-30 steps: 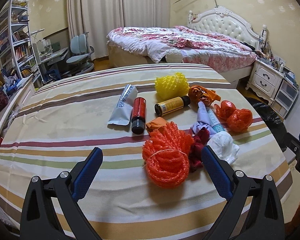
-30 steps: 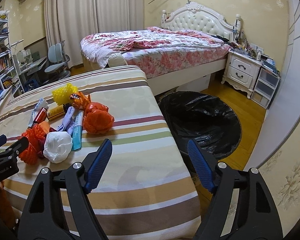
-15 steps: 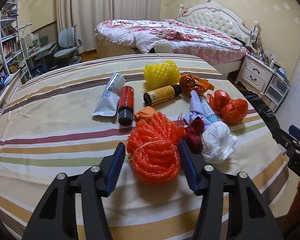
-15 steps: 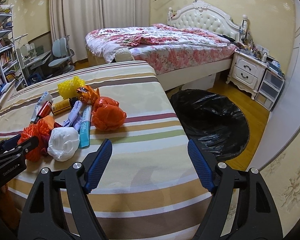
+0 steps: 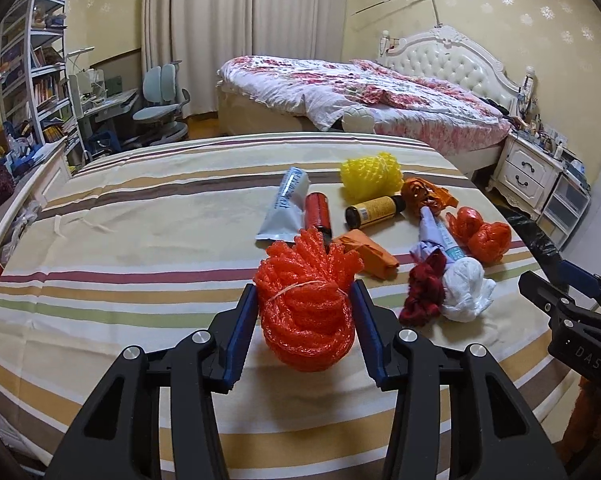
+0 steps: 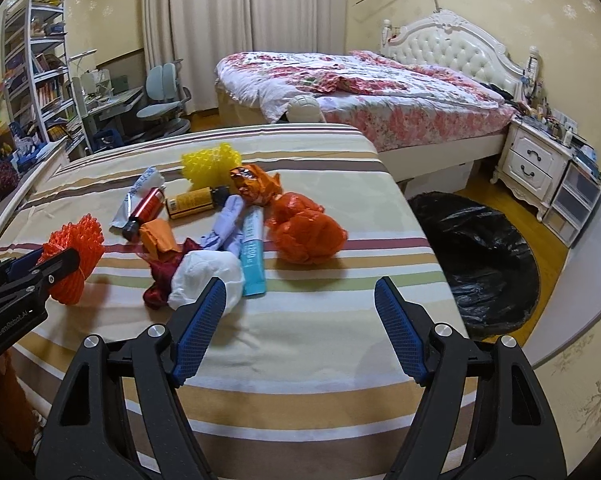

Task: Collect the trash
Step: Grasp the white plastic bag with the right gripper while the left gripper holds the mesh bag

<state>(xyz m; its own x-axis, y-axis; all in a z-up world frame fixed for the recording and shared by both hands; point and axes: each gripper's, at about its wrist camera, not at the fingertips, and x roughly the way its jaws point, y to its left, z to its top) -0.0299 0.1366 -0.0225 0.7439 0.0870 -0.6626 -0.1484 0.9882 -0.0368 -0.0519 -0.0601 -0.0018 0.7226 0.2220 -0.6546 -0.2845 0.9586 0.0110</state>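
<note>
Gripping the orange foam net (image 5: 306, 316), the left gripper (image 5: 305, 312) has its blue pads pressed on both sides of the bundle, jaws having just closed in on it; the net looks raised a bit off the striped bedspread (image 5: 140, 248), w/ a shadow under it, tho I can't tell for sure it's fully clear. Gripper angles down & fwd over the near part of the bed. In the right wrist view the same net (image 6: 74, 254) shows at far left, clamped in that gripper's black fingers. Just beyond it lie the rest of the trash: red cloth scrap (image 5: 424, 292) touching a white crumpled bag (image 5: 466, 288), an orange wrapper (image 5: 366, 250), a red can (image 5: 317, 214), a silver tube (image 5: 286, 206), a yellow-labelled bottle (image 5: 374, 212), yellow foam net (image 5: 371, 176), a blue-white tube (image 6: 254, 256) & knotted orange bags (image 6: 306, 234). Right gripper (image 6: 300, 332) hangs over the bed's near right part, tilted down, jaws wide w/ nothing btwn them, having just narrowed slightly; its left pad sits in front of the white bag. Off the bed's right edge, on the wood floor, a black-lined trash bin (image 6: 484, 256) stands open.
</note>
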